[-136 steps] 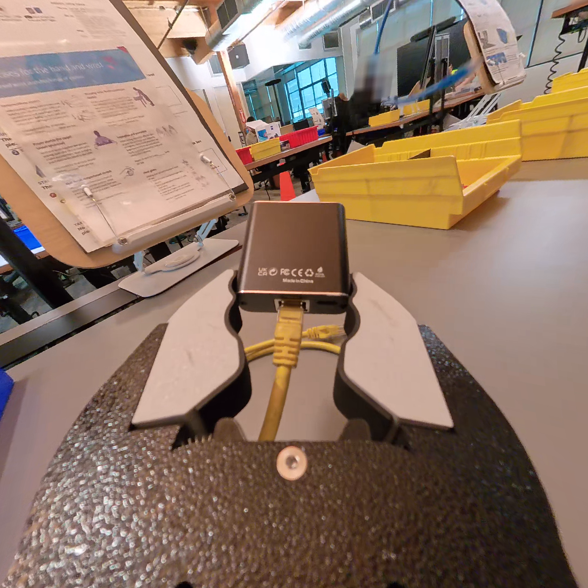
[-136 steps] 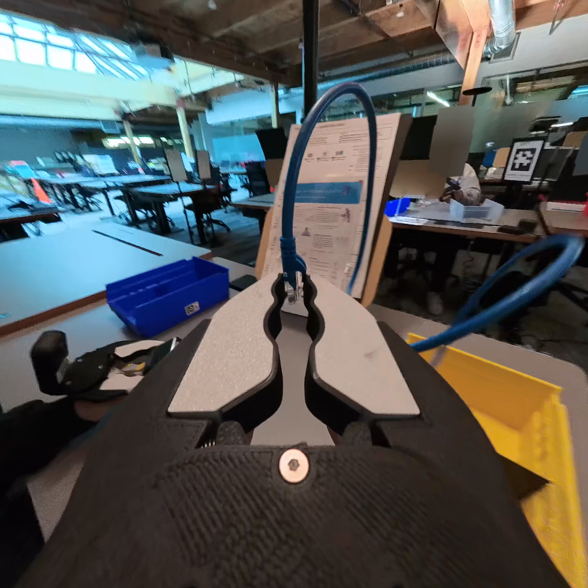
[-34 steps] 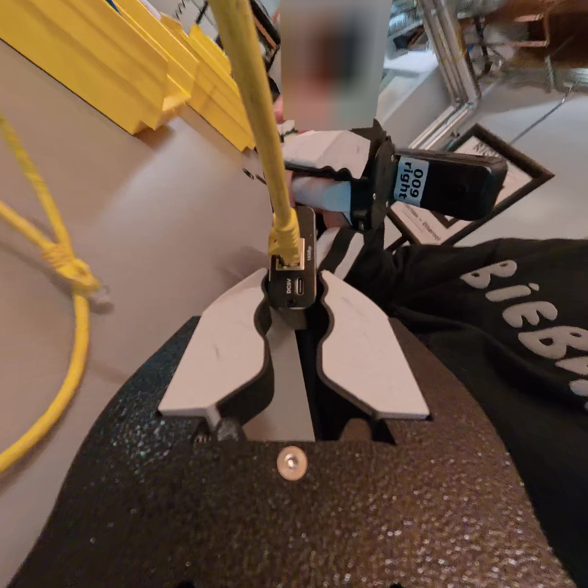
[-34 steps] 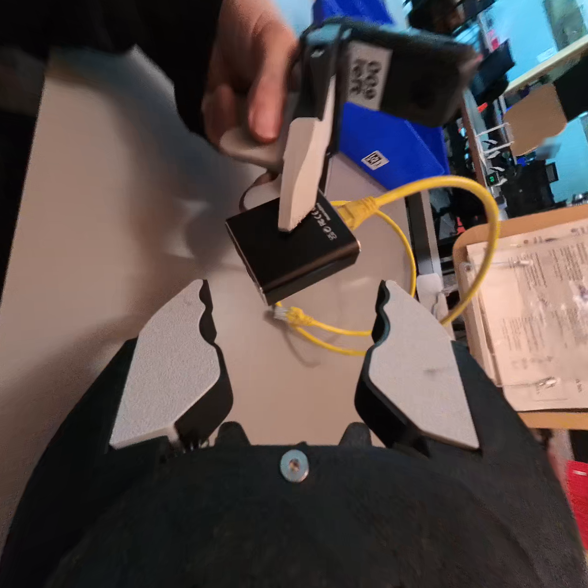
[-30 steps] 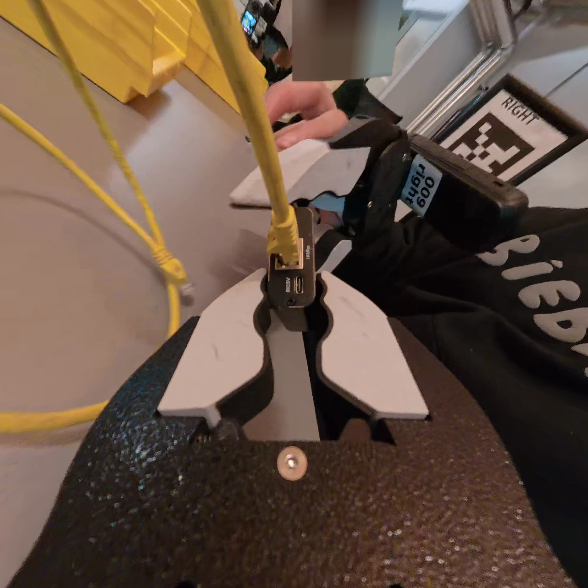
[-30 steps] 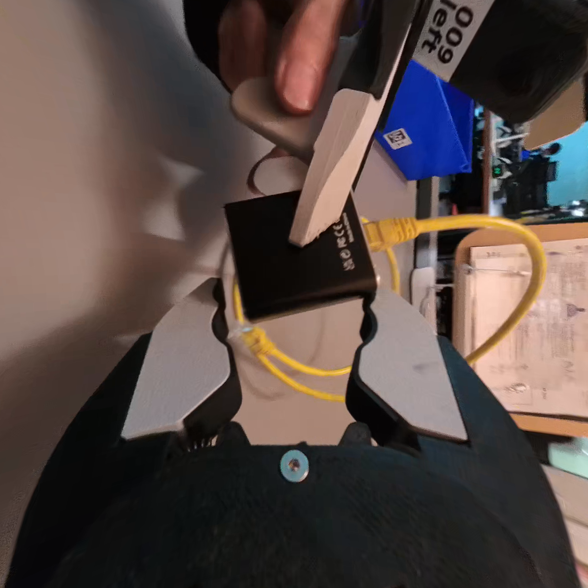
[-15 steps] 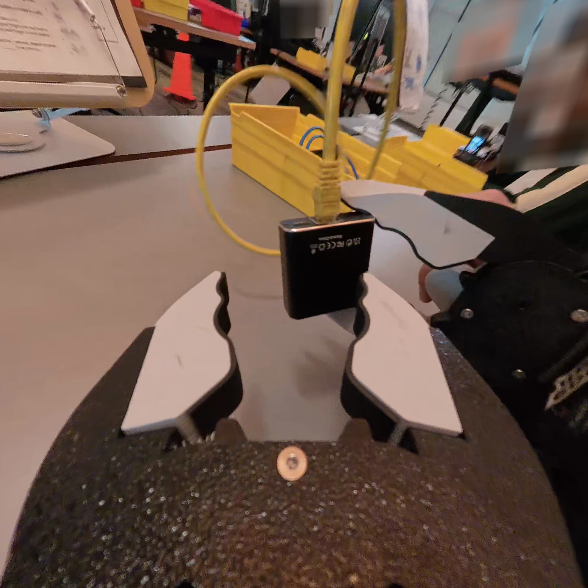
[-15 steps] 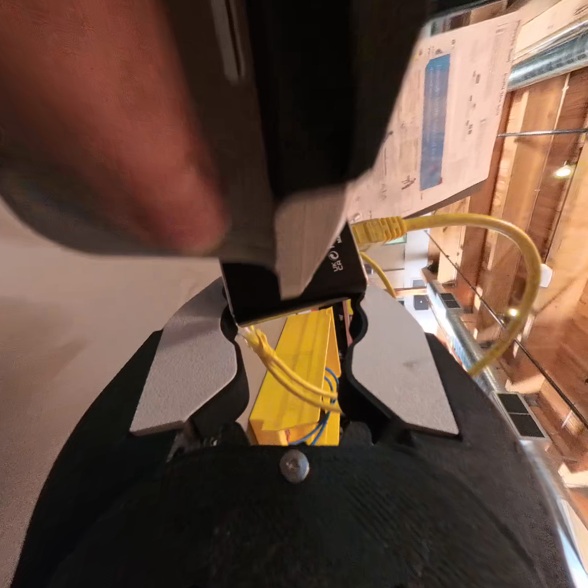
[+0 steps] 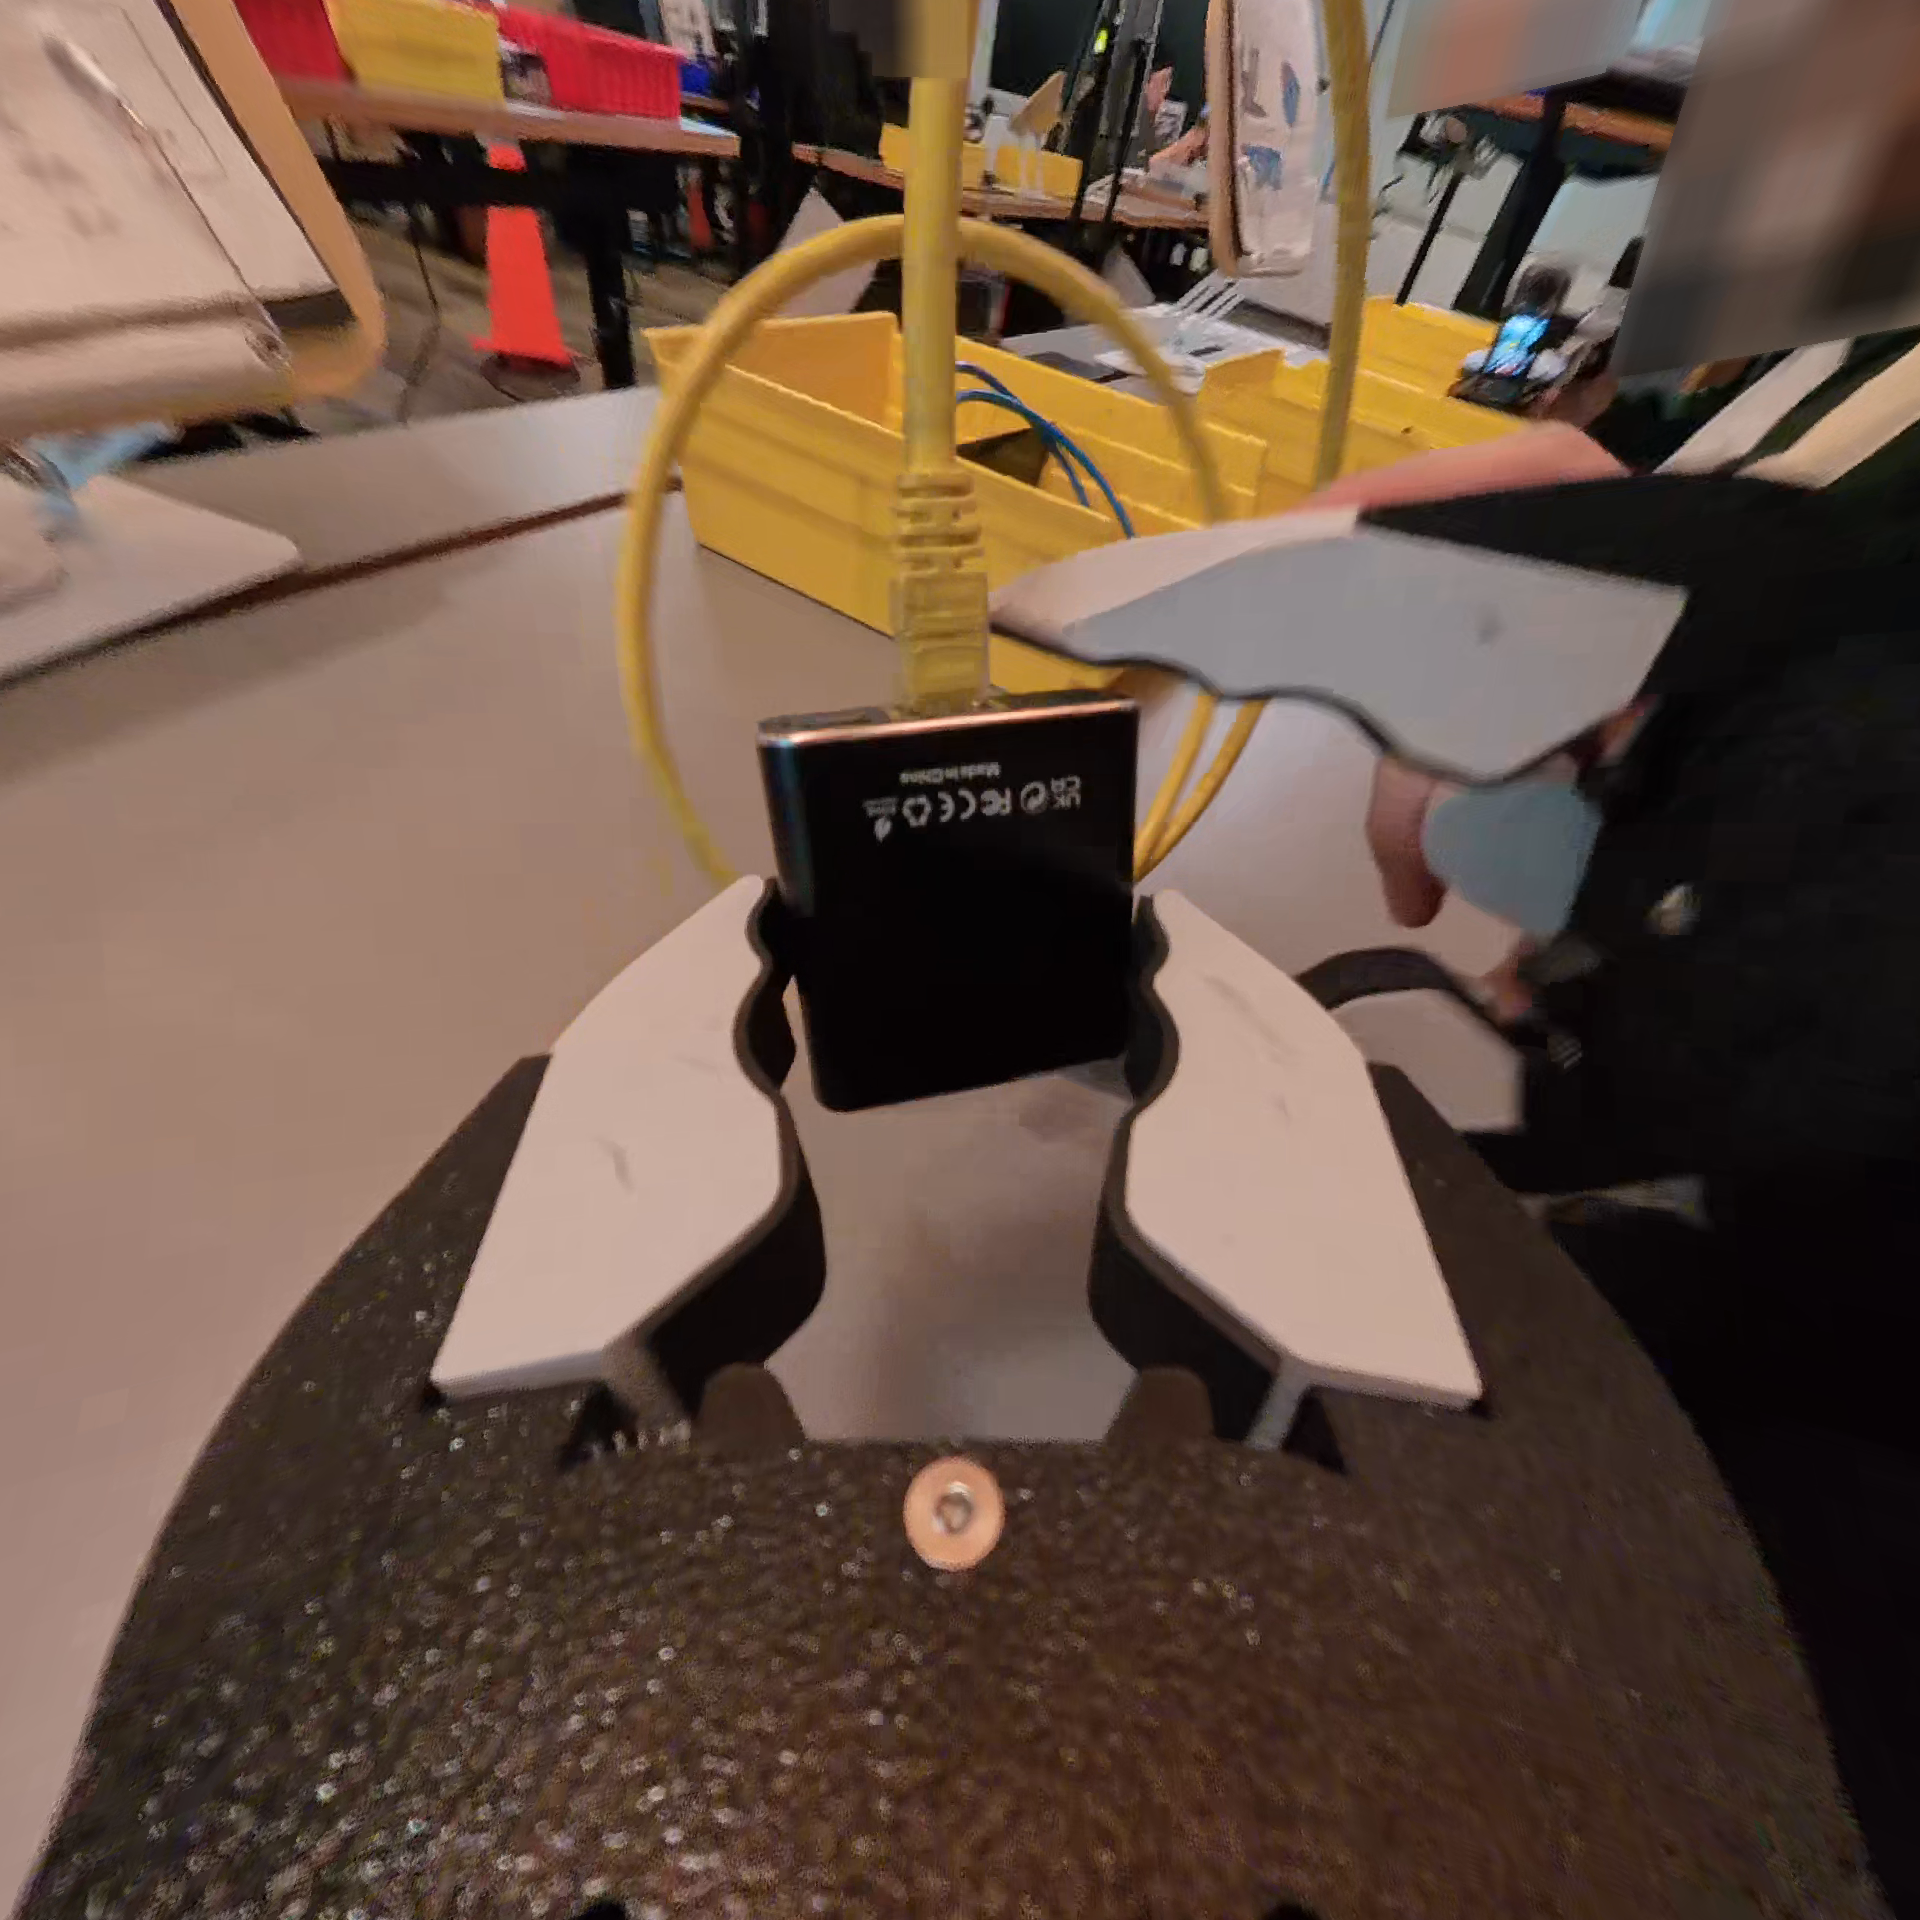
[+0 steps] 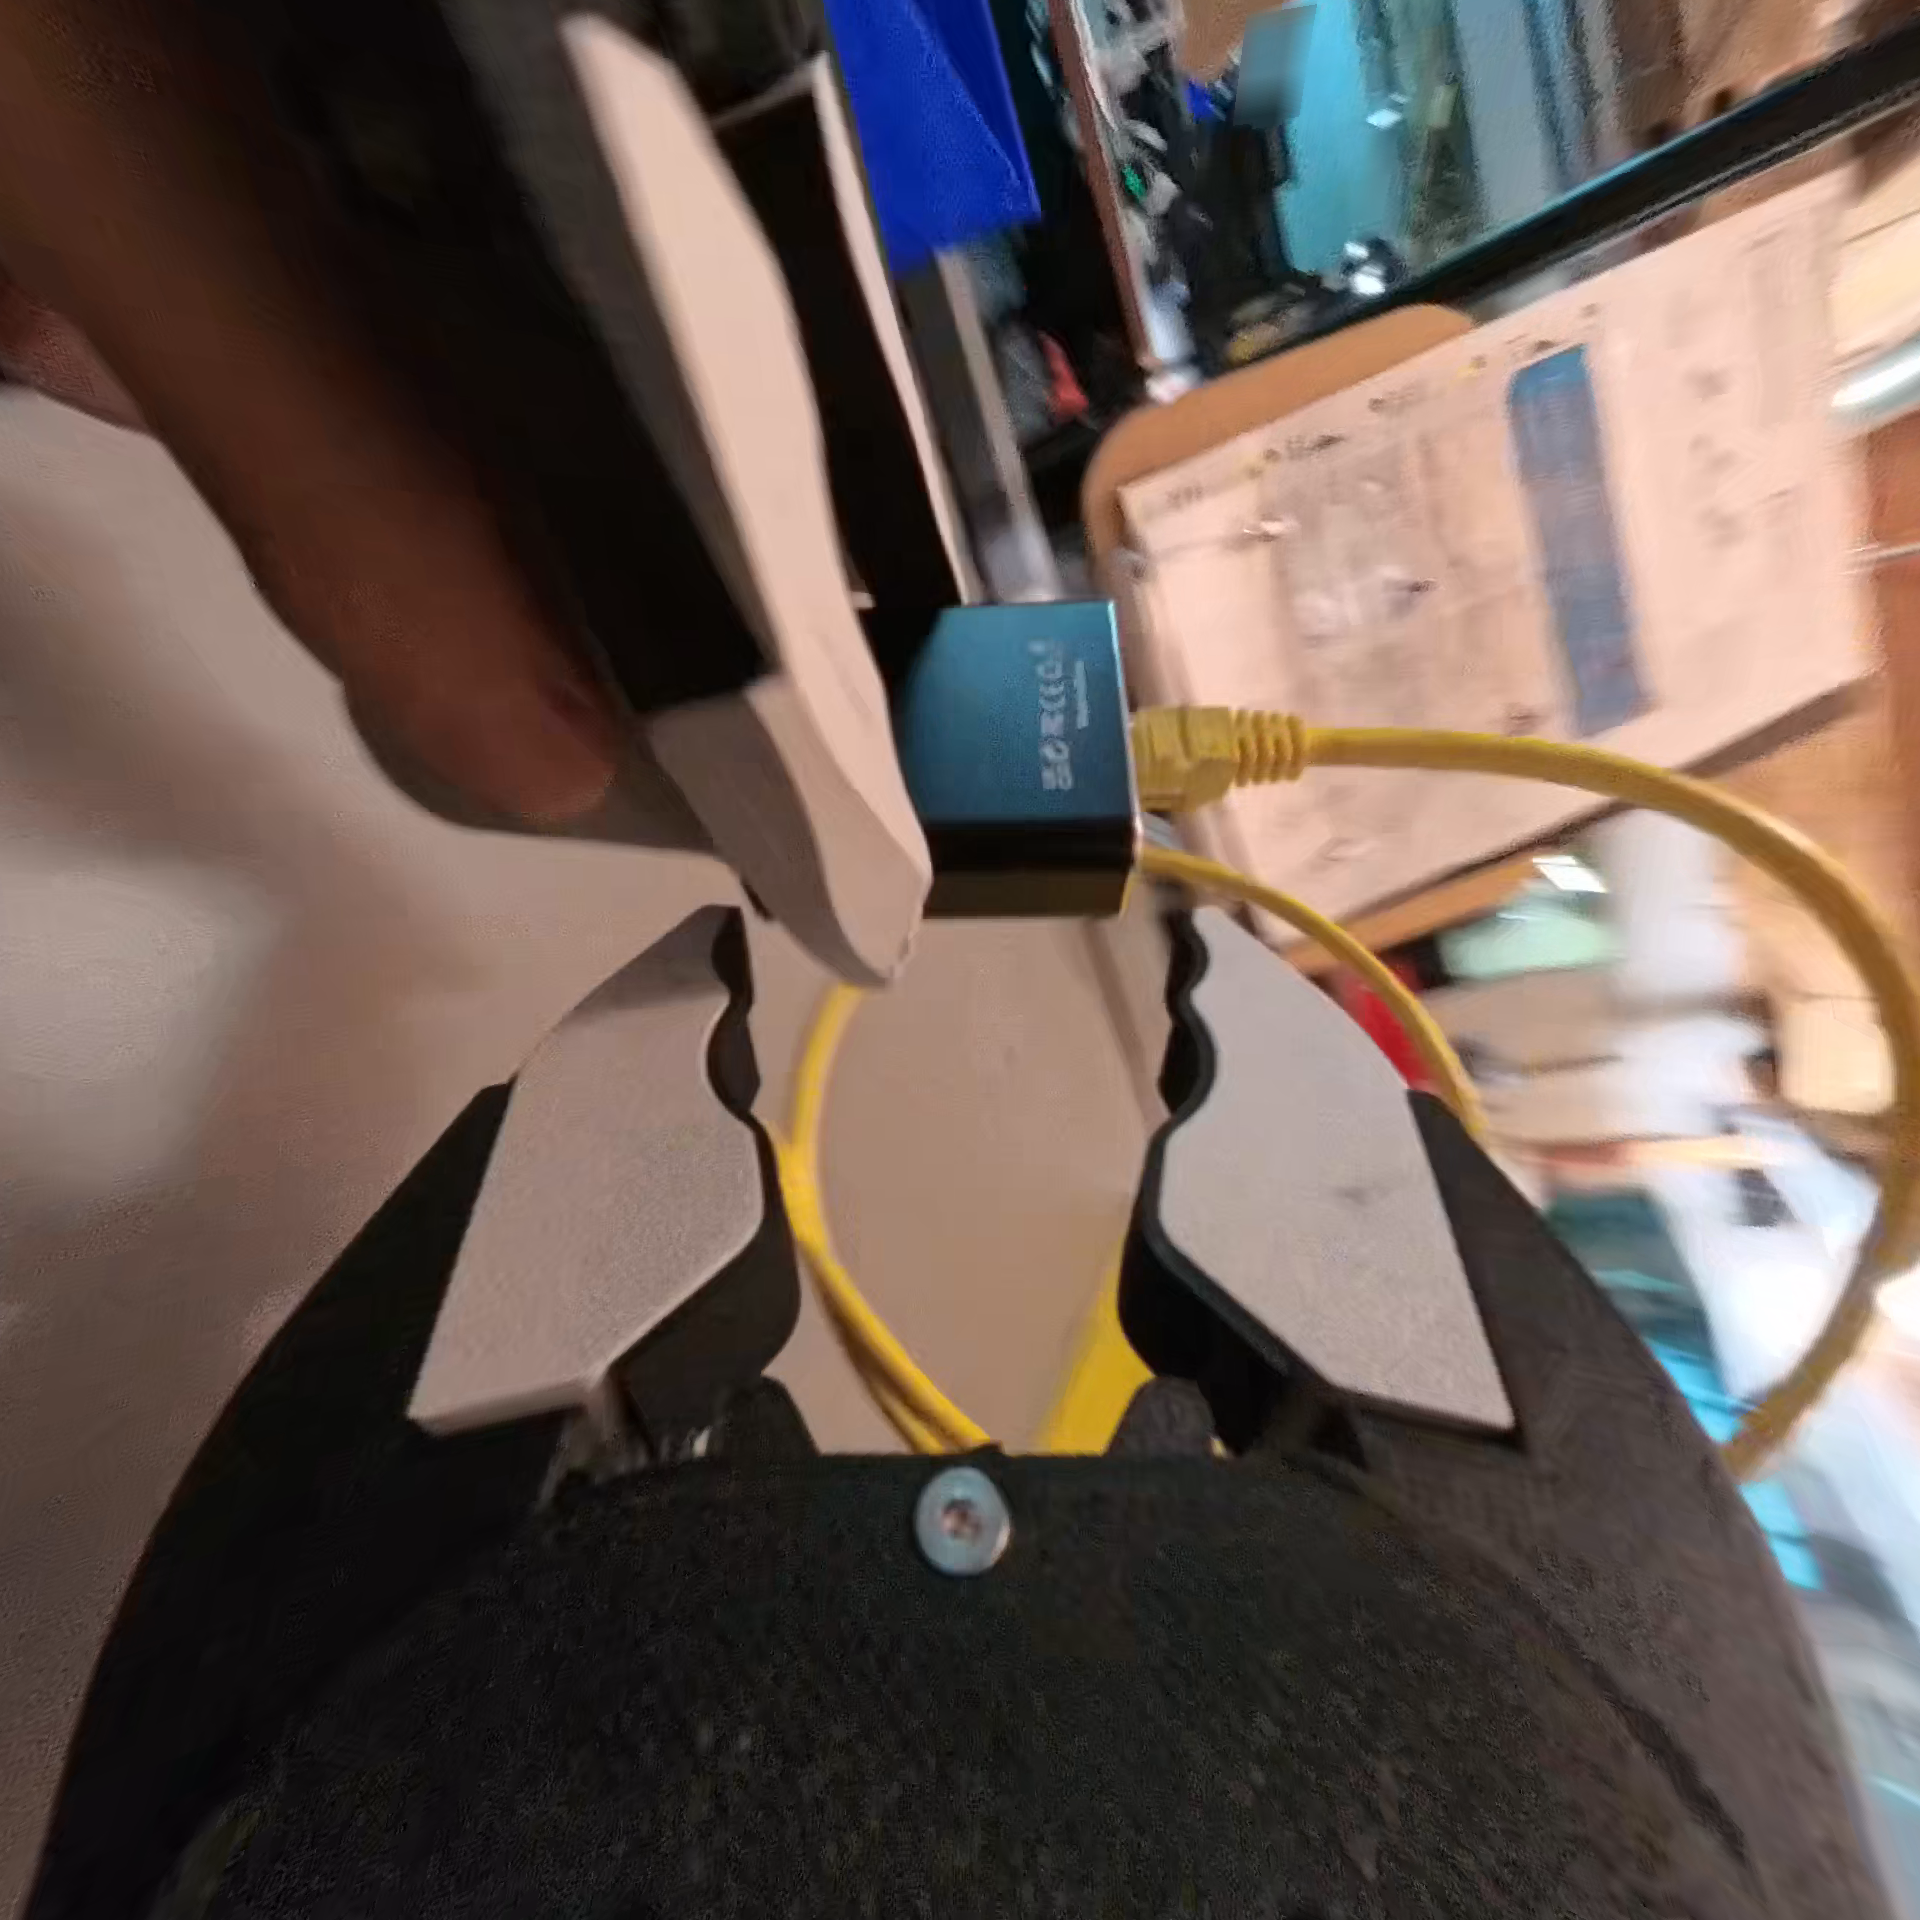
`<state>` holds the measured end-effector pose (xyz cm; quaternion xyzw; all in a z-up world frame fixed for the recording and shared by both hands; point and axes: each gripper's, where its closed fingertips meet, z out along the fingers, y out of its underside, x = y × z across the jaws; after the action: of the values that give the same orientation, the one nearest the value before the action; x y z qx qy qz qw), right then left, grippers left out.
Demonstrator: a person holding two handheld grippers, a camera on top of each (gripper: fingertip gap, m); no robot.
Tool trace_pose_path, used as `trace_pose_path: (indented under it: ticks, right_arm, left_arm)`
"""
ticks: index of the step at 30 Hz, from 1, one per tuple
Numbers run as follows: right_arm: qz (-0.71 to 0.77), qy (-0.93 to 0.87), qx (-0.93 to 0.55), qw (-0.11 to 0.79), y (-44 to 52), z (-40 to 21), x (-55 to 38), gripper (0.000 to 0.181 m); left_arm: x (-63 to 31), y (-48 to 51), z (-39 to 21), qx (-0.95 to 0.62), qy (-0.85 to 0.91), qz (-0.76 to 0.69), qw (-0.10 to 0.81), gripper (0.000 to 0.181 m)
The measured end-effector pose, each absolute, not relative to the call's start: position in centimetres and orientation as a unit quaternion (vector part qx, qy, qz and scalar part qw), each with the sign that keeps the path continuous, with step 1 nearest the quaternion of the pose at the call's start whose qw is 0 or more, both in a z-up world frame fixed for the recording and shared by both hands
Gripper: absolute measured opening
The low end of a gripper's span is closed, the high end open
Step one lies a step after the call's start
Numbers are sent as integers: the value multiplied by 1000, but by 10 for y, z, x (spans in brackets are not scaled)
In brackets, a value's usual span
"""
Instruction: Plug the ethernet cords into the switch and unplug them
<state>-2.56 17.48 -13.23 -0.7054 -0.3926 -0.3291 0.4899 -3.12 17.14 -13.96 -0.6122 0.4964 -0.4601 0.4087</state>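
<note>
The small black switch [image 9: 951,894] stands upright between my left gripper's [image 9: 951,902] two grey fingers, which are shut on its sides just above the table. A yellow ethernet cord [image 9: 935,582] is plugged into its top port and loops up and round behind it. My right gripper [image 10: 956,935] is open and empty, with its tips just short of the switch [image 10: 1018,769]. The plugged yellow connector [image 10: 1216,758] also shows in the right wrist view. One right finger [image 9: 1351,634] hovers beside the plug in the left wrist view.
A yellow bin [image 9: 810,457] holding blue cords [image 9: 1039,436] stands behind the switch on the grey table [image 9: 312,831]. A document stand [image 9: 156,260] is at the far left. A hand [image 10: 364,520] holds the left gripper. More yellow bins stand at the back right.
My left gripper has closed on the sides of the switch. My right gripper has let go of the switch and drawn back a little, open.
</note>
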Motion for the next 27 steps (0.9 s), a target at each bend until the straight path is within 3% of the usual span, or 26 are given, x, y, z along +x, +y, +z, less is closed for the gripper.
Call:
trace_pose_path:
  ticks: [2,5,8,11,12,14,17,24,27]
  right_arm:
    - [-168,-366,-744,534,166,-133,-39,87]
    - [70,-237,-740,626,161,-108,-48,89]
    - [262,-130,-764,576,166,-127,-51,95]
    - [441,-96,-726,519,161,-140,-67,82]
    - [500,-77,-689,518,158,-133,-69,83]
    - [588,-28,-614,526,155,-115,-59,68]
    - [581,-14,-610,539,165,-127,-53,47]
    - [532,-15,-609,589,170,-128,-41,65]
    - [492,-92,-607,618,157,-116,-49,60]
  left_arm:
    - [-38,180,-134,-598,510,-434,439,62]
    - [-46,184,-119,-563,522,-423,481,61]
    - [-50,182,-107,-520,541,-398,528,60]
    - [-51,182,-112,-489,572,-350,559,58]
    - [-53,181,-109,-481,568,-355,566,25]
    - [-56,179,-101,-454,560,-362,591,21]
    - [-57,177,-101,-440,570,-372,586,21]
    - [-60,169,-92,-456,535,-481,525,20]
    - [-63,160,-84,-454,505,-576,455,19]
